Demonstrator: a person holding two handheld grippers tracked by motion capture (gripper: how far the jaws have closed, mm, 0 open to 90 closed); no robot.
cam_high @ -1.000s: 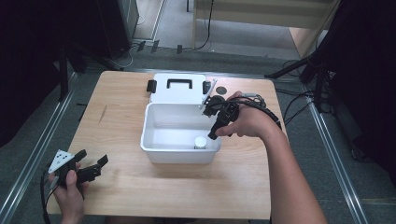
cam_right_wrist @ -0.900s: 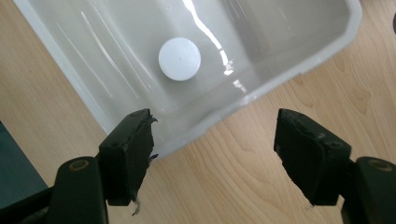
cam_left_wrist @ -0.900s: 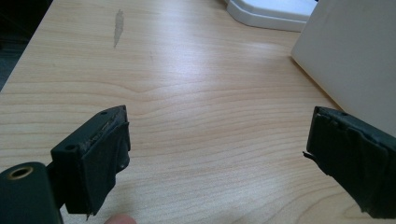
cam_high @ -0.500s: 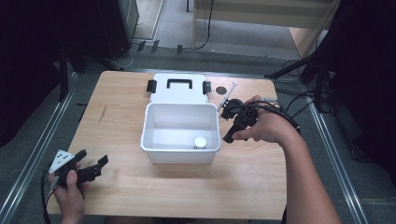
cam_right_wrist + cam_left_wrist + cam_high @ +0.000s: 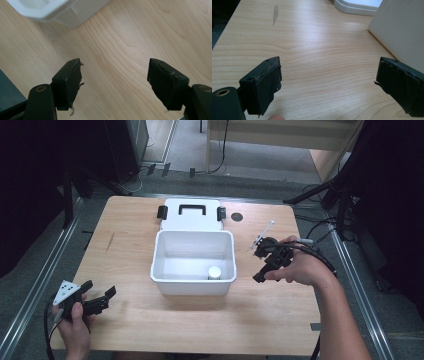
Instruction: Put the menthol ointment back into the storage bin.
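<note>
Two grippers: both empty, jaws apart over bare wood.
Right gripper (image 5: pixel 264 265): jaws parted, nothing between them, held just right of the white bin (image 5: pixel 193 282) and pointing down at the worktop (image 5: pixel 125 250).
Right gripper view: a corner of the white bin (image 5: pixel 62 12) lies beyond the jaws, wood grain under the gap.
Left gripper (image 5: pixel 100 301): jaws wide, nothing gripped, low at the near left corner, well apart from the bin.
Bin: open, mid-worktop; a small white cap-like object (image 5: pixel 214 272) sits inside near its front right corner.
Lid (image 5: pixel 191 221): flat behind the bin, touching its rear edge, black handle up.
Syringe (image 5: pixel 262 235): on the worktop beside the right hand, just behind the gripper.
</note>
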